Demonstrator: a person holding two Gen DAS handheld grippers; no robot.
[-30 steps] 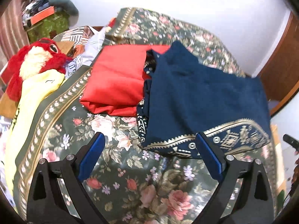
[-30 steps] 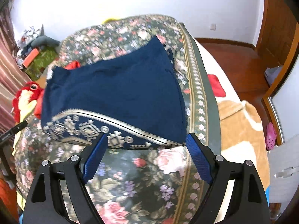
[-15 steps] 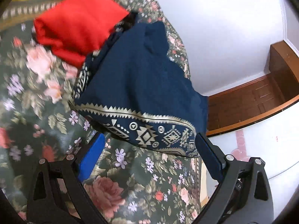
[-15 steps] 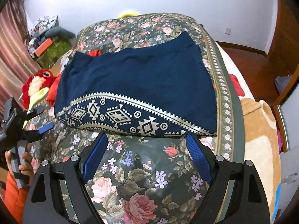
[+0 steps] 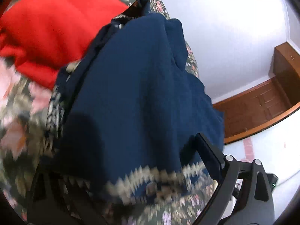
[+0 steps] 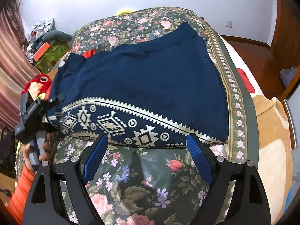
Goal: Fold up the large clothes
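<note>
We've got the navy garment (image 6: 146, 86) lying half-folded on the floral bedspread (image 6: 142, 183), patterned hem toward us, w/ a red garment (image 5: 48, 28) just beside it on the far left. Our right gripper (image 6: 148, 148) hovers right at the hem's near edge, jaws spread wide, nothing between them yet; blue pads sit either side of the patterned band, not pressing. Our left gripper (image 6: 54, 102), seen from the right wrist cam, is at the garment's left corner, held in our left hand (image 6: 40, 150) w/ an orange sleeve (image 6: 20, 191) below. In the left wrist view the frame is blurred: one finger (image 5: 210, 155) shows over the cloth, the other is lost under the fabric, so we can't tell if that gripper has bitten or is merely straddling the edge. Risks, as we judge them: the fabric is stacked in several layers at the left corner, so a bite there could catch only the top ply, or all plies plus bedspread, and the fold would drag crooked. If the right jaws close too shallow on the hem, the cloth prob. slips out on lift. Uneven pick-up between the two sides would skew the hem line. Red garment is close enough to snag too.
</note>
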